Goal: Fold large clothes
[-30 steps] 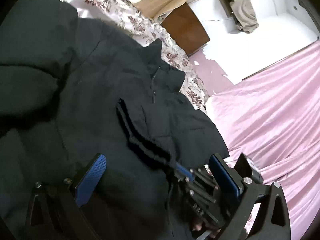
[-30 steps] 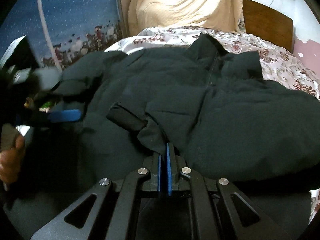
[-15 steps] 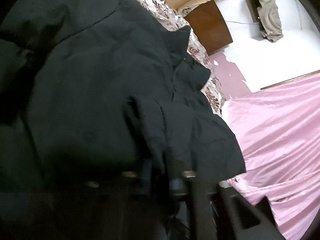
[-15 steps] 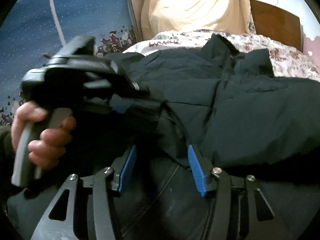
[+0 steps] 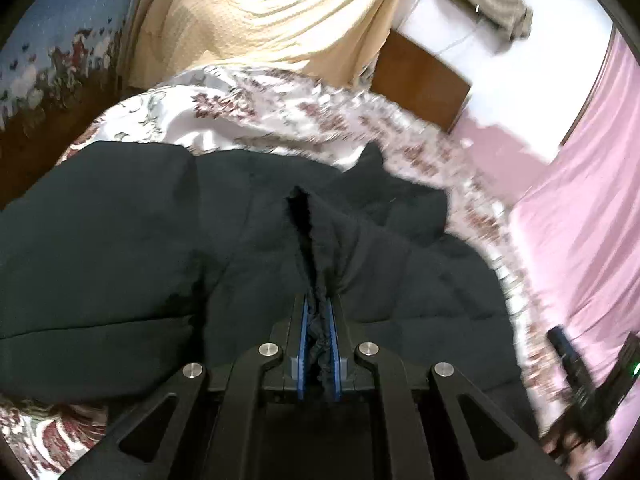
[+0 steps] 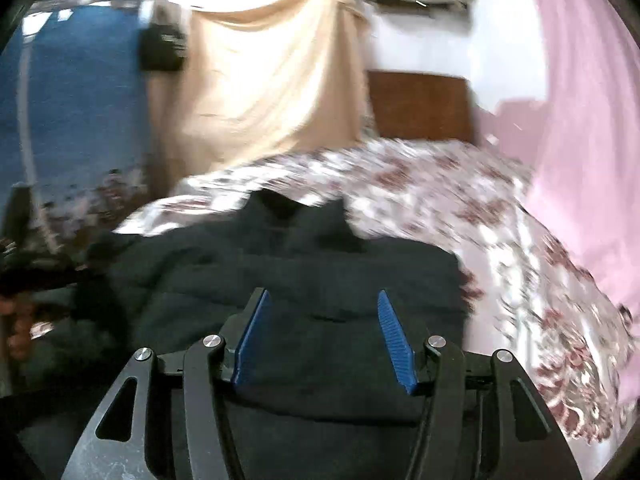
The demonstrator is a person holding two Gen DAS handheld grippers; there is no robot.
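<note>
A large black padded jacket [image 5: 120, 248] lies spread on a floral bedspread [image 5: 256, 108]. My left gripper [image 5: 319, 320] is shut on a bunched fold of the jacket, likely a sleeve cuff, and the cloth rises in a ridge from between the blue pads. In the right wrist view the same jacket [image 6: 304, 280] lies below my right gripper [image 6: 322, 308], whose blue pads stand apart with nothing between them. That gripper hovers above the jacket's body, collar pointing away. The right gripper shows dimly at the lower right edge of the left wrist view.
A beige sheet [image 6: 272, 80] hangs behind the bed beside a brown headboard [image 6: 420, 104]. A pink curtain [image 6: 592, 120] runs along the right side and a blue patterned cloth [image 6: 72, 100] along the left. A hand [image 6: 16, 320] shows at the left edge.
My left gripper went from wide open to shut on the jacket's cloth and lifted it. My right gripper let go of the fold, opened, and swung up and to the right.
</note>
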